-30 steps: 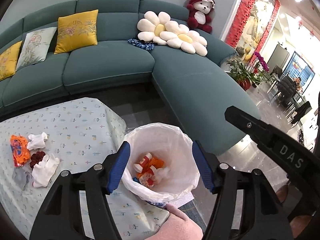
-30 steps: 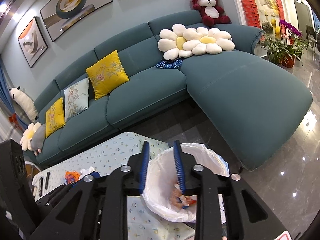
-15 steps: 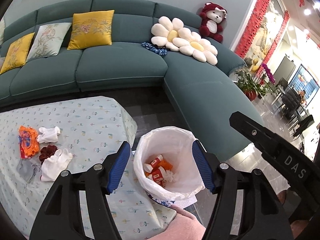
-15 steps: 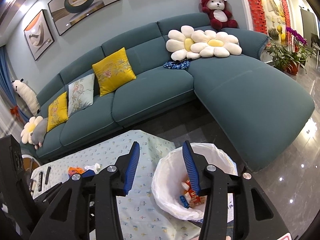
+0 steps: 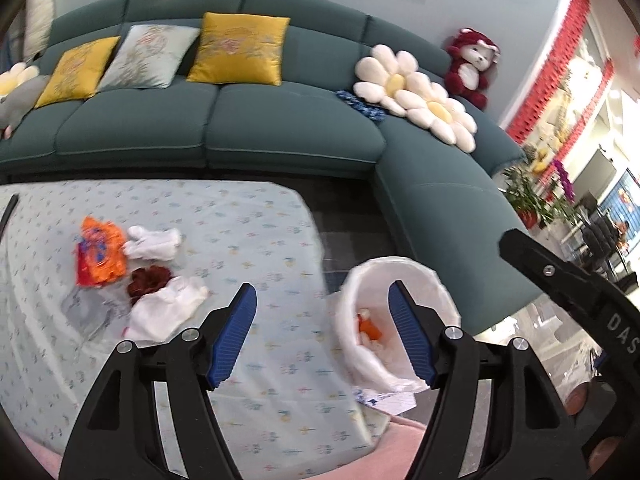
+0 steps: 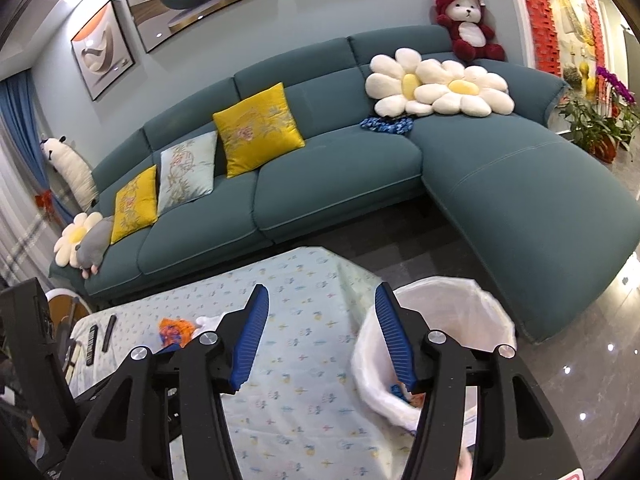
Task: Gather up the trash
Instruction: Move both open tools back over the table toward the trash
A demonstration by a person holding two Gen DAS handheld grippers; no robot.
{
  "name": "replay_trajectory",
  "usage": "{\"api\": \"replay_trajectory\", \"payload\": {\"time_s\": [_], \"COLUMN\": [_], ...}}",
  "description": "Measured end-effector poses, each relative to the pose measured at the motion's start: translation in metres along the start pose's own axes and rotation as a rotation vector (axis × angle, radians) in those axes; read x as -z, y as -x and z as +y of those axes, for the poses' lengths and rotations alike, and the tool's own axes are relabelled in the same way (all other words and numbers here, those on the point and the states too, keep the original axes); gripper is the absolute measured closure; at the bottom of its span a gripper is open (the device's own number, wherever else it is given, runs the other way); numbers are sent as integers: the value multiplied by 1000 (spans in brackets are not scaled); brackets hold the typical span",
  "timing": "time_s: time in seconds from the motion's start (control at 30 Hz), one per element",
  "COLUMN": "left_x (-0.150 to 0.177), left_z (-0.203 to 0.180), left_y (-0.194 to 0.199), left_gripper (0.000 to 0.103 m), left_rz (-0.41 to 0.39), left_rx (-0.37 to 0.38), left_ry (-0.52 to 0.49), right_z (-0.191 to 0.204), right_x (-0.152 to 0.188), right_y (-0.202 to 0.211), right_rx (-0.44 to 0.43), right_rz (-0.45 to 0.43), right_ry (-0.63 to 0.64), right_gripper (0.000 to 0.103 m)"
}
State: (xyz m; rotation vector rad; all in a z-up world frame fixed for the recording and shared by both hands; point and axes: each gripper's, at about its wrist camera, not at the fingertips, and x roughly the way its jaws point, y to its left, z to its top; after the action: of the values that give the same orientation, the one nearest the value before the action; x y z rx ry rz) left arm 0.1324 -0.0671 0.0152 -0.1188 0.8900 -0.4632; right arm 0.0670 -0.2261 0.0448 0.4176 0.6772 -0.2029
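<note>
Teal sofa (image 6: 340,184) behind, both tools, left tool (image 5: 320,332) and right tool (image 6: 318,334), hang spread and empty over the counter (image 5: 248,240); the orange wrapper (image 5: 98,254) and tissues (image 5: 160,312) lie well apart from the bin (image 5: 400,316), so a loose pinch on limp tissue may drop it short of the rim.

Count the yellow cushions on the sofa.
3. One yellow cushion leans mid-sofa, right of the pale cushion; another yellow one sits left of it; the third is the flat flower cushions' neighbor? No: 2.
</note>
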Motion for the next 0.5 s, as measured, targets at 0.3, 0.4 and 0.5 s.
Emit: {"api": "replay_trajectory", "payload": {"time_s": [0.3,0.4,0.5], "left_x": [17,23,32], "left_z": [90,118,147], "left_y": [8,8,8], "left_gripper": [38,38,38], "left_rz": [7,15,27], "left_rx": [-86,-120,-150], "left_ry": [115,148,186], "right_z": [51,68,87], "right_x": [33,45,59], "right_y": [-27,-40,-56], "right_rx": [-44,-57,-68], "right_rz": [75,108,149], "right_ry": [53,71,88], "right_gripper": [49,49,49]}}
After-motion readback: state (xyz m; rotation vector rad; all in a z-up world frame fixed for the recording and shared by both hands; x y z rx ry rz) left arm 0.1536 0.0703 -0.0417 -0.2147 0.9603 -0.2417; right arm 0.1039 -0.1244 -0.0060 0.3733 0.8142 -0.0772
